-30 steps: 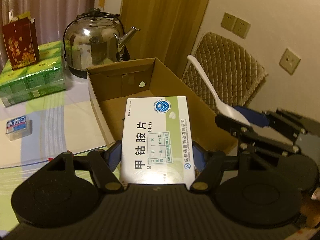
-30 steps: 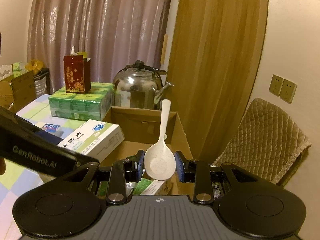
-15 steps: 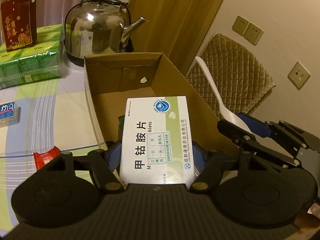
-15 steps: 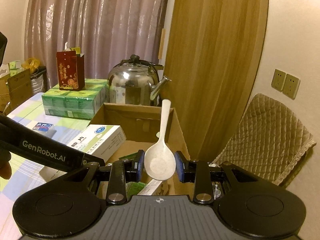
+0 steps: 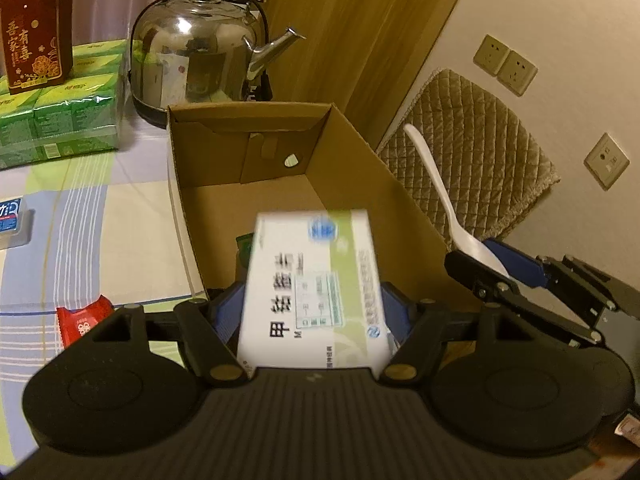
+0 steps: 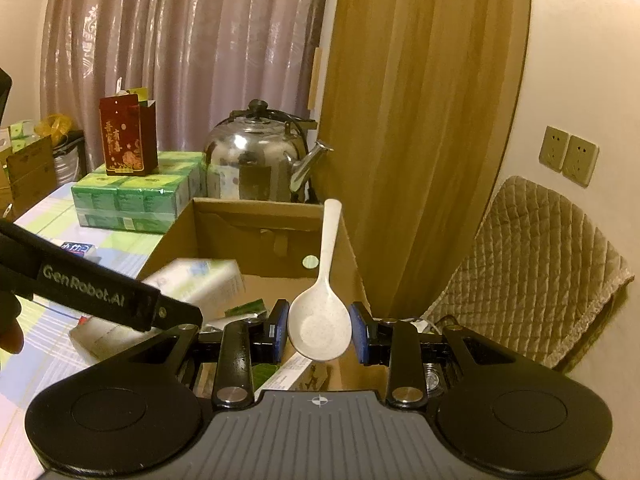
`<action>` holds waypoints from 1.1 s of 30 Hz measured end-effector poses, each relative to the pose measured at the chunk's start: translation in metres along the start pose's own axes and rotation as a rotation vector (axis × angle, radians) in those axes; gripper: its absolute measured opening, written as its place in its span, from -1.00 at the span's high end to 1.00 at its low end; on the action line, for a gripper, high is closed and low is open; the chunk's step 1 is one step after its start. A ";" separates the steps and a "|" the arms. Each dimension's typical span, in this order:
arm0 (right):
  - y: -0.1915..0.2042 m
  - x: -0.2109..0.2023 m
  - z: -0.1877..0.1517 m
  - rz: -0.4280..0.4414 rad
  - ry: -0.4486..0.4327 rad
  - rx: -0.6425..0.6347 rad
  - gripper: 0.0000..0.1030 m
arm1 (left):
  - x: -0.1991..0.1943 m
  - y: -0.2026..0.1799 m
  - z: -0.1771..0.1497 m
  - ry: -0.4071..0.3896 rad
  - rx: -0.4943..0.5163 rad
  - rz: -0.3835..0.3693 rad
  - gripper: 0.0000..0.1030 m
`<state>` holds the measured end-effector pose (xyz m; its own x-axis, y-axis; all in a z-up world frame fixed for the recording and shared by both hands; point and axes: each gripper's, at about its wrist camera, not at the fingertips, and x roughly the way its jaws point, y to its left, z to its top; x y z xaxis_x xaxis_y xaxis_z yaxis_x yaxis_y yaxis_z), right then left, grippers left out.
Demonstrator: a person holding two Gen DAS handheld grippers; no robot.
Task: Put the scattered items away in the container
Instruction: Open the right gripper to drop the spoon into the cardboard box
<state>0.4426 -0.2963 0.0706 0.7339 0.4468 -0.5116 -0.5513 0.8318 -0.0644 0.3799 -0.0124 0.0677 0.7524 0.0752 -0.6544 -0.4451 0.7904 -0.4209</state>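
Note:
An open cardboard box point(image 5: 256, 204) stands on the table; it also shows in the right wrist view point(image 6: 264, 240). A white medicine box point(image 5: 312, 292) sits between the blue pads of my left gripper point(image 5: 312, 312), blurred and tilted, over the box's near end; the pads look slightly parted from it. It also shows blurred in the right wrist view point(image 6: 200, 280). My right gripper point(image 6: 320, 330) is shut on a white spoon point(image 6: 320, 312), handle pointing up, above the box's right side. The spoon shows in the left wrist view point(image 5: 444, 196) too.
A steel kettle point(image 5: 200, 60) stands behind the box. Green tissue packs point(image 5: 60, 120) with a red gift box point(image 5: 36, 36) lie at the left. A red packet point(image 5: 84, 320) and a small blue-labelled case point(image 5: 12, 220) lie on the tablecloth. A quilted chair point(image 6: 536, 260) stands right.
The medicine box has turned blurred and tilted between the left pads, which have widened; it is dropping into the cardboard box. The left gripper moved over the box. The right gripper still holds the spoon.

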 end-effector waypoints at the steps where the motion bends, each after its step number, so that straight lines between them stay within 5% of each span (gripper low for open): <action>1: 0.000 0.000 0.000 -0.001 0.001 0.000 0.43 | -0.001 0.001 0.000 -0.003 -0.002 0.001 -0.32; 33: 0.026 0.005 0.005 0.046 0.027 -0.013 0.43 | -0.030 0.033 -0.015 -0.016 0.021 0.069 -0.42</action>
<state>0.4334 -0.2707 0.0704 0.6967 0.4754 -0.5372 -0.5895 0.8061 -0.0512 0.3356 0.0025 0.0636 0.7280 0.1395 -0.6712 -0.4861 0.7955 -0.3619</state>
